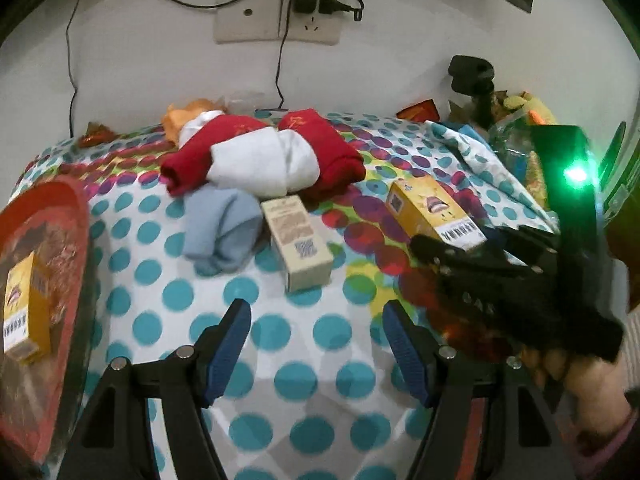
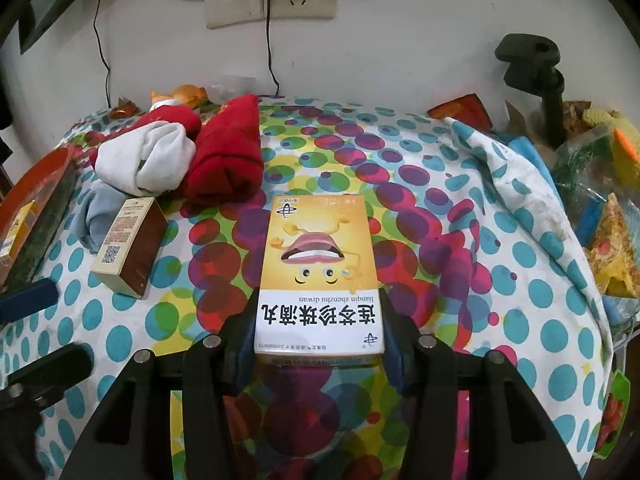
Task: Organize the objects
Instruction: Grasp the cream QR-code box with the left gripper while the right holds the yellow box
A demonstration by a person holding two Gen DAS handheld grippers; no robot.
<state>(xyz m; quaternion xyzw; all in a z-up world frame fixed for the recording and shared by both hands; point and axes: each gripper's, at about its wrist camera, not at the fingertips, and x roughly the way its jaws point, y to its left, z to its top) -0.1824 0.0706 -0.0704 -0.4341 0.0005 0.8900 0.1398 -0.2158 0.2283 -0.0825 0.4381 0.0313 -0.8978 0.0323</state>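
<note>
My right gripper [image 2: 318, 320] is shut on a yellow medicine box [image 2: 318, 264] with a cartoon mouth, gripping its near end over the dotted cloth; the box also shows in the left wrist view [image 1: 434, 208], with the right gripper [image 1: 436, 246] on it. My left gripper [image 1: 316, 336] is open and empty above the cloth. A beige and brown box [image 1: 298, 236] lies just beyond it, also in the right wrist view [image 2: 130, 246]. A second yellow box [image 1: 24, 308] lies in a red tray [image 1: 76, 216] at the left.
Rolled red, white and light blue clothes [image 1: 260, 156] lie at the back by the wall. A black clamp stand [image 2: 532, 76] and a pile of bags and toys [image 2: 600, 200] fill the right side. A wall socket with cables [image 1: 280, 16] is behind.
</note>
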